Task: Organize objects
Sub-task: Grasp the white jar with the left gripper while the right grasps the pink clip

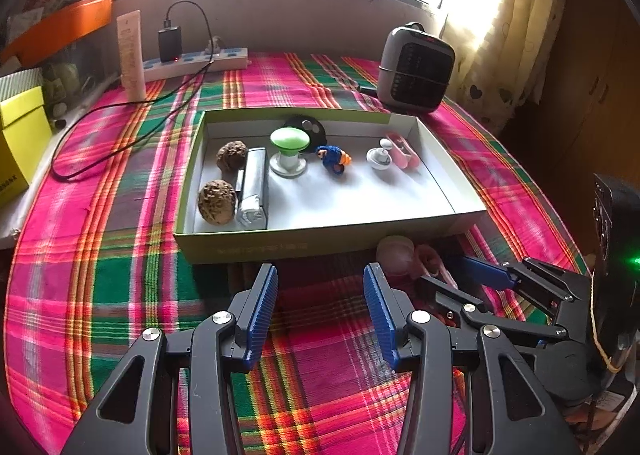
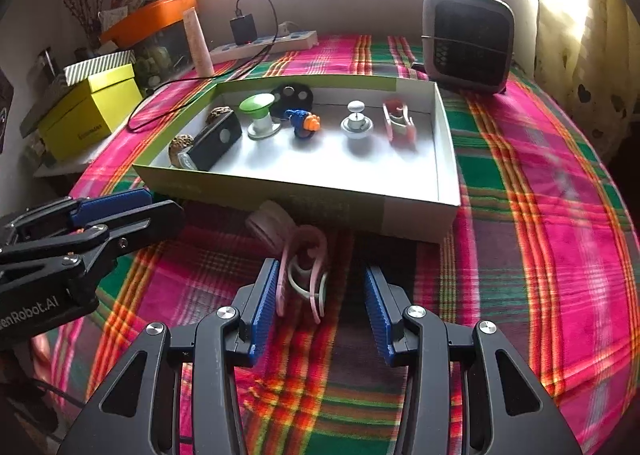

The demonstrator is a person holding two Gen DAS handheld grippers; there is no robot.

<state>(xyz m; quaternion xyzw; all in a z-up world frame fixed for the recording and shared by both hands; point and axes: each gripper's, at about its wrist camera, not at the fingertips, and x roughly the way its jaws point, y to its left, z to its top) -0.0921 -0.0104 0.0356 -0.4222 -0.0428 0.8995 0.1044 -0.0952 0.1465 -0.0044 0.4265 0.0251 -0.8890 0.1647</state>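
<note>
Both tongs stand spread and hold nothing: the left gripper (image 1: pixel 320 311) hovers over bare cloth, the right gripper (image 2: pixel 320 307) just short of the pink clip (image 2: pixel 304 275). To do this well, the right one should ease forward until its pads straddle the clip, pinch, then lift it over the near wall into the box (image 2: pixel 448 159).

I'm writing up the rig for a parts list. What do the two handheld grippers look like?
Both match: the left gripper and right gripper have black plastic linkage arms with triangular cutouts and silver rivet pivots, and jaws lined with ribbed blue pads. In the right wrist view, white lettering ending "Robot.AI" marks the left gripper's body. In the left wrist view, the right gripper's body shows a green light.
</note>
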